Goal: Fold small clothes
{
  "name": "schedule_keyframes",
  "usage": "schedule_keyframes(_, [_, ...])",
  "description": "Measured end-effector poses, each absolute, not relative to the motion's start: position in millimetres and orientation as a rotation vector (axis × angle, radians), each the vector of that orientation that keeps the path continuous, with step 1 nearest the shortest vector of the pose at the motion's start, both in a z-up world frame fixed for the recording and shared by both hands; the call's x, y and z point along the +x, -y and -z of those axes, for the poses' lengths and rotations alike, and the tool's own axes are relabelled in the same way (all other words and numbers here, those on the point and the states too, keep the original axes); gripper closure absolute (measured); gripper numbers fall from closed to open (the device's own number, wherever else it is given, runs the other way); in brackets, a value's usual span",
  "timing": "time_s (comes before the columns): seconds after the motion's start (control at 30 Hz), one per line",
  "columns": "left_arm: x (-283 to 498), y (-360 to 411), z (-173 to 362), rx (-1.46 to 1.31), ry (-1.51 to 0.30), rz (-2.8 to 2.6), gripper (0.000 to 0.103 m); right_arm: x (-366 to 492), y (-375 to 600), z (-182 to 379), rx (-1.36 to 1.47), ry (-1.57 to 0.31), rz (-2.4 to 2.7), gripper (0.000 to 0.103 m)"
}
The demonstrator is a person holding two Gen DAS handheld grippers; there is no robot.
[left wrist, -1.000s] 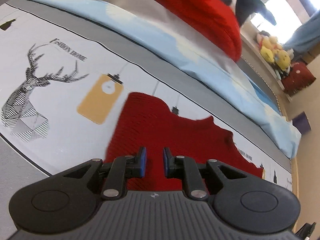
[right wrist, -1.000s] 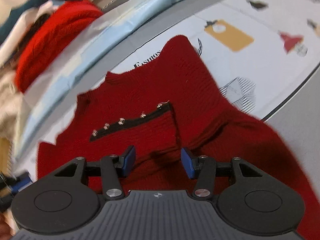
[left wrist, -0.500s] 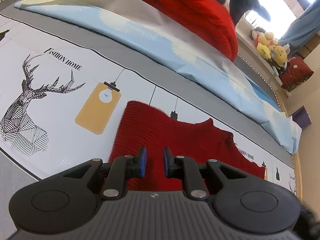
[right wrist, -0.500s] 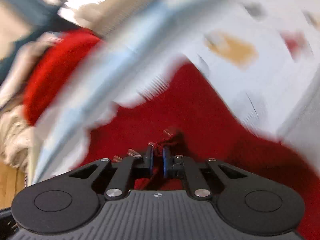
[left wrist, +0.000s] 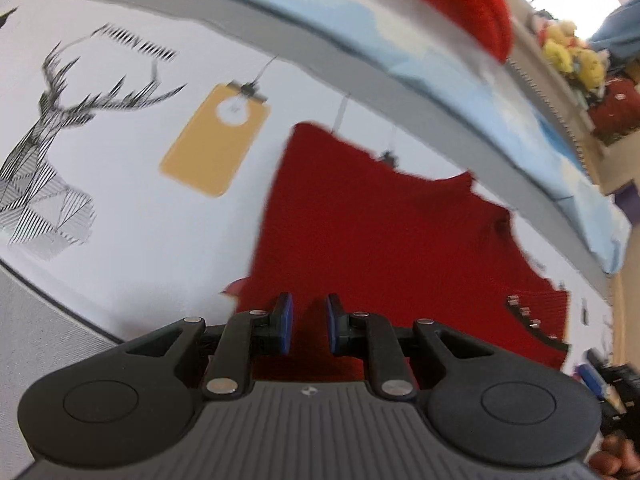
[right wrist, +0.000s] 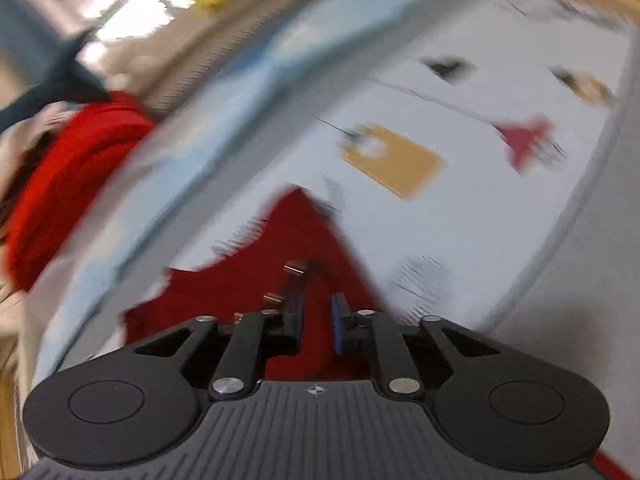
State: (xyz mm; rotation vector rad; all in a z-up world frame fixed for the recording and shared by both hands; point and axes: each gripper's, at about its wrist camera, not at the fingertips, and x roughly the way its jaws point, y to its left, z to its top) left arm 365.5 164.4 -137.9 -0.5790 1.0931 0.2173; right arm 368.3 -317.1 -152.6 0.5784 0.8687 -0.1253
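Folding barely started: red knit garment lies mostly flat on the printed bed sheet, no finished fold visible. Left hand-held gripper low over its near edge, jaws narrow, grip unclear. Right hand-held gripper opening, red knit between the jaws; a second ago its jaws stood wider. Both views now blurred.

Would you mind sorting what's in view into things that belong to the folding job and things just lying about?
Part of the job:
dark red knit garment
left gripper
right gripper
printed sheet it lies on

Lying about:
bright red knit pile
light blue fabric
yellow plush toys
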Motion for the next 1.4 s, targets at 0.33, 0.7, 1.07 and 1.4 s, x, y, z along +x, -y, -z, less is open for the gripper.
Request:
schedule_keyframes(0.33, [365,-164,122,-0.600,-1.067,-0.184,0.085,372,332,174,0.689,-1.011,0.149,0.066])
schedule_keyframes(0.7, [356,-148,100,-0.456,-1.045,-0.162,0.057,371,335,154,0.628,-1.008,0.161,0.056])
schedule_keyframes(1.07, [292,-98,18,-0.065,-0.771,-0.185,0.017,316,319,52,0.347,-0.732,-0.026,0.056])
schedule_keyframes(1.4, [168,-74,-33,-0.034,-0.692,-0.215,0.001,195,325,-39,0.225,-0.513,-0.162,0.001])
